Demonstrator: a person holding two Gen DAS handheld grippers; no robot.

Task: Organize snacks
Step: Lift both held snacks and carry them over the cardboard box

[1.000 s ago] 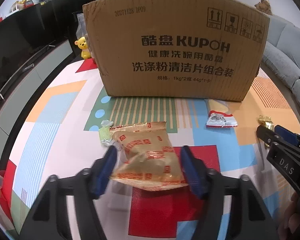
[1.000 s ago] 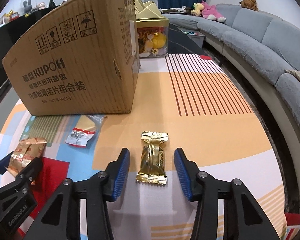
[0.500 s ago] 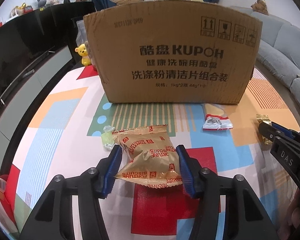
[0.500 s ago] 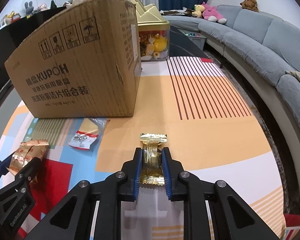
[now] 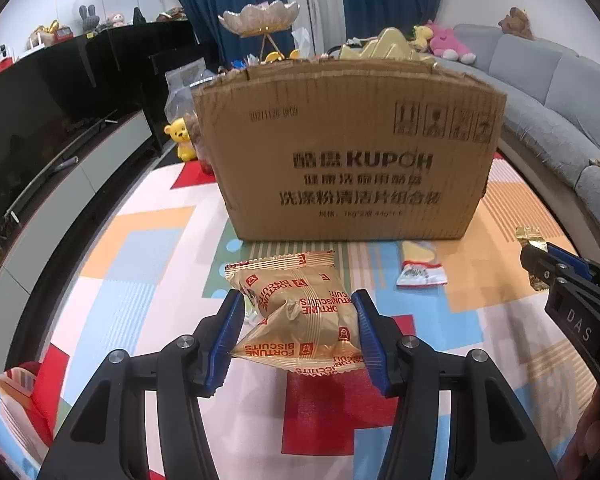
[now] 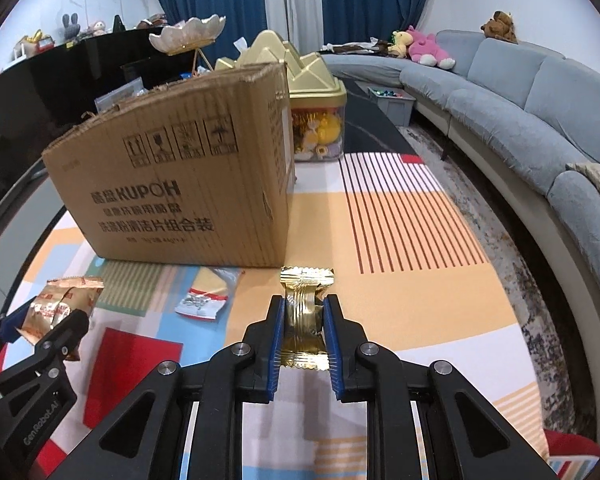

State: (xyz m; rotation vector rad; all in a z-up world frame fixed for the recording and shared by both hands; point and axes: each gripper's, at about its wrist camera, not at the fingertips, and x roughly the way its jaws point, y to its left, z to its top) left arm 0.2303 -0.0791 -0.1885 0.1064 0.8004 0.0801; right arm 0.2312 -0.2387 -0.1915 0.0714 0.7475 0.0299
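Observation:
My left gripper (image 5: 298, 330) is shut on a gold Fortune Biscuits packet (image 5: 300, 312) and holds it above the patterned table. It also shows in the right wrist view (image 6: 44, 322) with the packet (image 6: 66, 300). My right gripper (image 6: 303, 326) is shut on a gold foil candy (image 6: 304, 312), lifted off the table; it shows in the left wrist view (image 5: 536, 264) at the right edge. An open brown KUPOH cardboard box (image 5: 352, 152) stands ahead, also in the right wrist view (image 6: 180, 184).
A yellow, white and red snack packet (image 5: 418, 268) lies in front of the box (image 6: 206, 294). A gold-lidded jar of sweets (image 6: 316, 120) stands behind the box. A yellow bear toy (image 5: 182, 138) sits left of it. A grey sofa (image 6: 520, 96) curves along the right.
Both grippers have closed on their snacks and lifted them off the table. The views have risen, and the box top edge now shows.

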